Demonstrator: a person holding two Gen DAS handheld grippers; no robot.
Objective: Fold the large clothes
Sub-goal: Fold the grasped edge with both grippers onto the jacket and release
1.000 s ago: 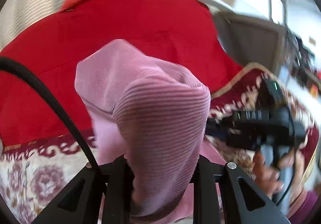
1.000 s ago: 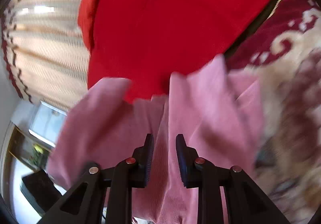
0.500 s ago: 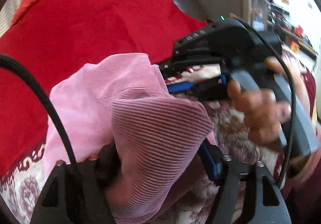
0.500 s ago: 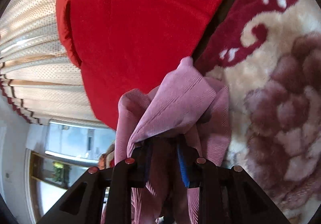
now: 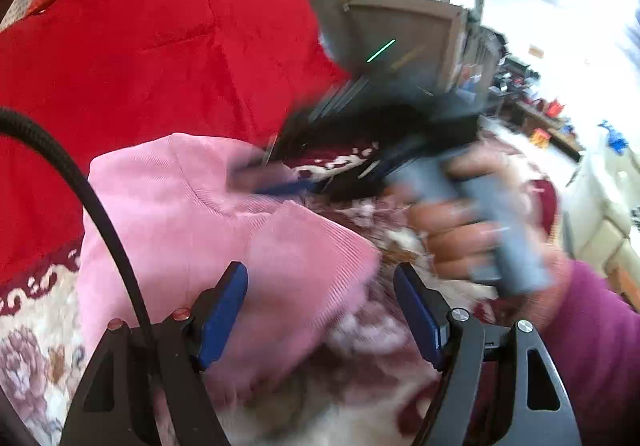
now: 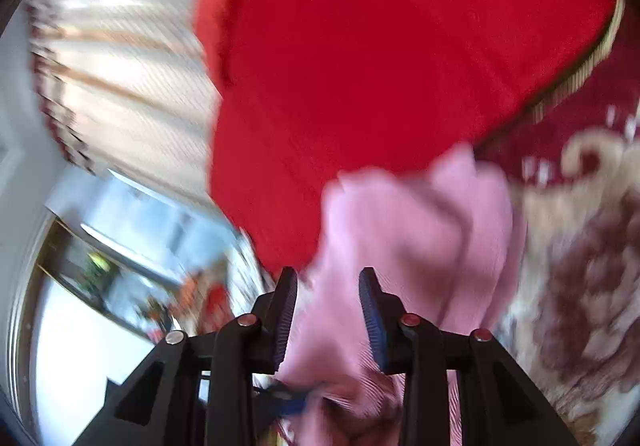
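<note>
A: Left wrist view; your left tongs (image 5: 320, 310) have just been opening and now stand wide apart, pads clear of the pink corduroy garment (image 5: 208, 230); it lies bunched on the floral blanket (image 5: 36, 330), in front of the red quilt (image 5: 152, 46). The right hand (image 5: 468, 230) is blurred beside it.

B: So let go clean; draw back straight, don't snag the fold.

A: Right wrist view; the right tongs (image 6: 328, 310) have just been opening too; cloth (image 6: 420, 230) sits between the pads, seemingly unpinched.

B: Then open fully before lifting; press the bundle flat afterwards.
</note>
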